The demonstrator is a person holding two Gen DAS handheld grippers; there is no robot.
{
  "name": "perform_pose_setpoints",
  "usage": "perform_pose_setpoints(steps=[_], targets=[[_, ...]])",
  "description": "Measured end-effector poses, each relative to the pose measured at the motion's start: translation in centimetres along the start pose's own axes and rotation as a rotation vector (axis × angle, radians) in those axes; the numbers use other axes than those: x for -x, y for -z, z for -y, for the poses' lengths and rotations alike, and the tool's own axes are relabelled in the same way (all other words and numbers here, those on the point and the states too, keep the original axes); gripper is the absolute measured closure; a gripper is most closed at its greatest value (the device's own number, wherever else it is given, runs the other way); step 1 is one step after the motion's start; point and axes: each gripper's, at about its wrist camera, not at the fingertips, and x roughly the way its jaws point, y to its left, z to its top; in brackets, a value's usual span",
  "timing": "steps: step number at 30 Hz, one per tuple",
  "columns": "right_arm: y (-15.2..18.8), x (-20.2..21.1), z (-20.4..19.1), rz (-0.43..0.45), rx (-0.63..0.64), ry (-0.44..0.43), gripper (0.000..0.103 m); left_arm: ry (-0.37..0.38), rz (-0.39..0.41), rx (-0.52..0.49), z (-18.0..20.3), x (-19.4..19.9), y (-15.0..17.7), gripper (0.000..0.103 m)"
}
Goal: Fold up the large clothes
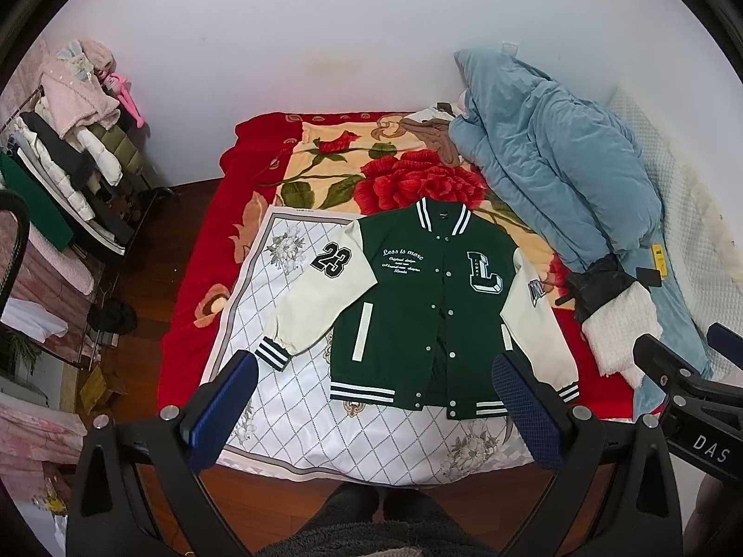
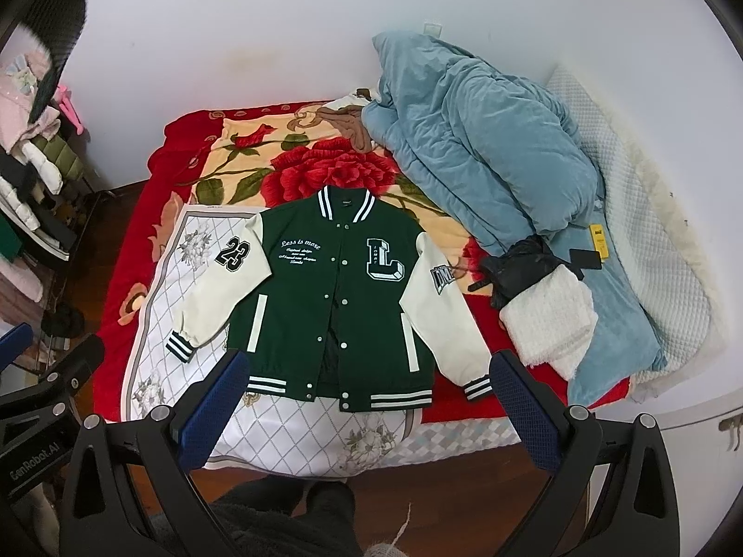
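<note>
A green varsity jacket (image 1: 418, 306) with cream sleeves, a white "L" and a "23" patch lies flat and face up on a white diamond-pattern cloth (image 1: 297, 399) on the bed; it also shows in the right wrist view (image 2: 325, 297). Both sleeves are spread outward. My left gripper (image 1: 376, 399) is open and empty, held above the bed's near edge in front of the jacket hem. My right gripper (image 2: 367, 399) is open and empty, also above the near edge. The right gripper's body shows at the right of the left wrist view (image 1: 687, 385).
A red floral blanket (image 1: 371, 171) covers the bed. A blue quilt (image 1: 557, 162) is piled at the right, with a black bag (image 1: 599, 283) and a white folded cloth (image 1: 617, 329) beside it. A clothes rack (image 1: 69, 167) stands at the left. Wood floor (image 1: 153, 241) lies around the bed.
</note>
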Motion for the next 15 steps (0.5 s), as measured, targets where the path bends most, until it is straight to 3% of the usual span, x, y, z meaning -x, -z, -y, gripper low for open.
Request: perform_pose_setpoints(steps=[15], targets=[[0.32,0.17,-0.10,0.005,0.002,-0.001,0.000,-0.001,0.005,0.000,-0.35,0.34,-0.12,0.000]])
